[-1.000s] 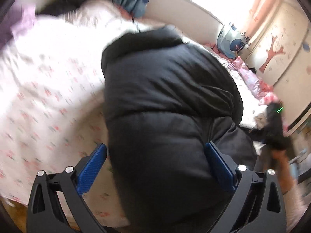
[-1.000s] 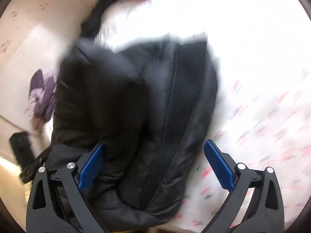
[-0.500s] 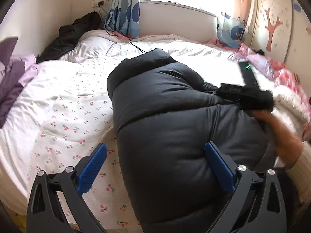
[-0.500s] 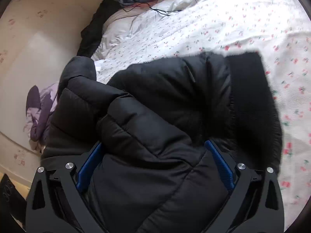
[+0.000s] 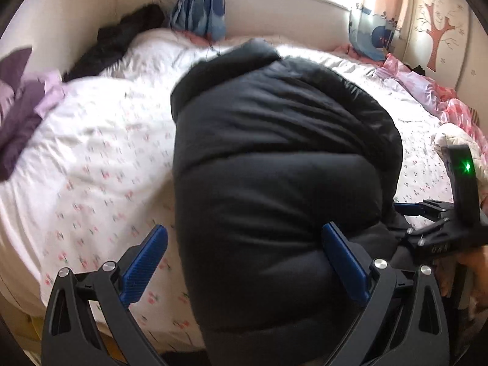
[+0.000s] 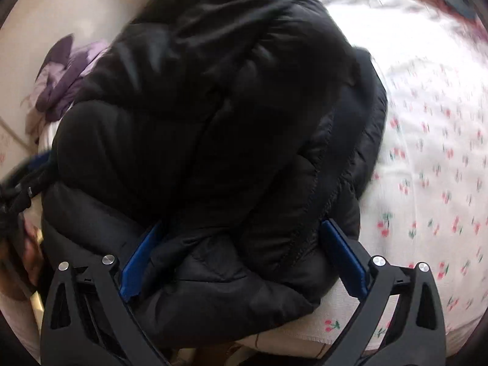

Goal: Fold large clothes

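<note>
A black puffer jacket lies folded in a bulky bundle on the bed with the white cherry-print sheet. It fills the right wrist view too. My left gripper is open, its blue fingers on either side of the bundle's near end. My right gripper is open at the jacket's near edge, with folds of black fabric bulging between its blue pads. The right gripper's body also shows at the right edge of the left wrist view, at the jacket's right side.
A purple garment lies at the bed's left edge. Another dark garment is heaped at the far left corner by the curtain. Pink bedding runs along the right side. A wall with a tree decal stands behind.
The right gripper has dropped from on top of the jacket to its near right side. Both views have shifted and are blurred with motion. The jacket stays bundled.
</note>
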The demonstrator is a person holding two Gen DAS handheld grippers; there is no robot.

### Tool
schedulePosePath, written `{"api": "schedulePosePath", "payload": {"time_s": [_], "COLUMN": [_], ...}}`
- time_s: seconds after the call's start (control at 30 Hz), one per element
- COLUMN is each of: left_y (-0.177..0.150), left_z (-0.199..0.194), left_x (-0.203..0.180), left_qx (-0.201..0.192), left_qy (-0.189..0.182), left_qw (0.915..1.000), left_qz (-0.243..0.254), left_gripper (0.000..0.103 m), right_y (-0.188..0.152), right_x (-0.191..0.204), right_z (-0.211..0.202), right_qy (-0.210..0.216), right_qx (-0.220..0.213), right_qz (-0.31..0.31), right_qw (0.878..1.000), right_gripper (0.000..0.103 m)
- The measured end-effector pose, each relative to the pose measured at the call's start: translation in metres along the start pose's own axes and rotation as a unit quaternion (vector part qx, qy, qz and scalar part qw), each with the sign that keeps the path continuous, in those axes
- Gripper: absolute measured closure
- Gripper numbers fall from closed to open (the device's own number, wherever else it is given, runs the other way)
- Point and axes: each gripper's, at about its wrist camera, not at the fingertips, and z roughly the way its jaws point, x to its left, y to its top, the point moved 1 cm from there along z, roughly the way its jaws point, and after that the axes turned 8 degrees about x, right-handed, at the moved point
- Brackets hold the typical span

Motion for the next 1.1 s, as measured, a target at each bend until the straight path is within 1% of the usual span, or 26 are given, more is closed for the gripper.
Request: {"api": "schedulePosePath", "payload": {"time_s": [0.03,0.07,0.1,0.13,0.17,0.2,0.23,0.27,0.3,0.33,0.37,0.43,0.47,0.5,0.53,0.57,0.63,0.77,0.9,0.97,1.1], "left_y": [-0.001,-0.003,-0.004,-0.005,-0.007,-0.007,-0.008,-0.010,-0.012,-0.014,-0.016,-0.022,-0.025,-0.028,-0.030,-0.032,-0.034,-0.036,-0.040,-0.042,-0.046], "left_z": [-0.005,-0.010,-0.014,-0.021,-0.023,-0.026,-0.027,-0.029,-0.032,-0.035,-0.039,-0.045,-0.049,-0.052,-0.053,-0.056,-0.061,-0.069,-0.077,-0.078,-0.079], "left_x": [0.004,0.008,0.012,0.022,0.025,0.032,0.035,0.036,0.034,0.030,0.024,0.012,0.007,0.002,-0.001,-0.005,-0.009,-0.013,-0.023,-0.025,-0.031], "left_qx": [0.001,0.002,0.004,0.006,0.010,0.020,0.028,0.035,0.038,0.040,0.040,0.038,0.035,0.033,0.032,0.031,0.026,0.021,0.020,0.023,0.028], "left_qy": [-0.017,-0.040,-0.059,-0.084,-0.096,-0.114,-0.117,-0.115,-0.104,-0.095,-0.089,-0.067,-0.056,-0.045,-0.038,-0.033,-0.026,-0.003,0.042,0.045,0.037], "left_qw": [0.9998,0.9990,0.9979,0.9953,0.9937,0.9907,0.9893,0.9883,0.9887,0.9895,0.9906,0.9936,0.9948,0.9956,0.9958,0.9960,0.9961,0.9965,0.9965,0.9965,0.9970], "left_qz": [-0.008,-0.017,-0.026,-0.046,-0.056,-0.073,-0.082,-0.093,-0.101,-0.101,-0.095,-0.083,-0.078,-0.076,-0.076,-0.078,-0.081,-0.081,-0.070,-0.067,-0.062], "left_gripper": [0.007,0.007,0.007,0.007,0.007,0.007,0.007,0.007,0.007,0.007,0.007,0.007,0.007,0.007,0.007,0.007,0.007,0.007,0.007,0.007,0.007], "right_y": [-0.003,-0.010,-0.015,-0.022,-0.030,-0.039,-0.045,-0.055,-0.065,-0.063,-0.065,-0.078,-0.084,-0.083,-0.076,-0.076,-0.080,-0.079,-0.075,-0.075,-0.077], "right_x": [-0.005,-0.011,-0.016,-0.021,-0.020,-0.015,-0.008,0.005,0.016,0.023,0.032,0.052,0.059,0.063,0.065,0.067,0.071,0.073,0.077,0.080,0.084], "right_z": [-0.011,-0.027,-0.034,-0.044,-0.053,-0.064,-0.069,-0.078,-0.084,-0.085,-0.084,-0.087,-0.090,-0.085,-0.071,-0.070,-0.071,-0.084,-0.087,-0.085,-0.079], "right_qy": [0.027,0.070,0.098,0.106,0.098,0.074,0.045,0.015,-0.007,-0.020,-0.031,-0.033,-0.042,-0.055,-0.073,-0.084,-0.105,-0.137,-0.145,-0.132,-0.110], "right_qx": [-0.008,-0.024,-0.030,-0.036,-0.045,-0.055,-0.061,-0.071,-0.079,-0.083,-0.086,-0.101,-0.105,-0.104,-0.097,-0.089,-0.077,-0.086,-0.079,-0.068,-0.060], "right_qz": [0.025,0.047,0.065,0.075,0.071,0.053,0.036,0.014,0.003,-0.001,-0.002,0.001,0.003,0.001,-0.005,-0.012,-0.021,-0.015,-0.007,-0.008,-0.013], "right_qw": [0.999,0.996,0.993,0.991,0.992,0.994,0.997,0.997,0.997,0.996,0.996,0.994,0.994,0.993,0.993,0.992,0.991,0.987,0.986,0.989,0.992], "right_gripper": [0.007,0.007,0.007,0.007,0.007,0.007,0.007,0.007,0.007,0.007,0.007,0.007,0.007,0.007,0.007,0.007,0.007,0.007,0.007,0.007,0.007]}}
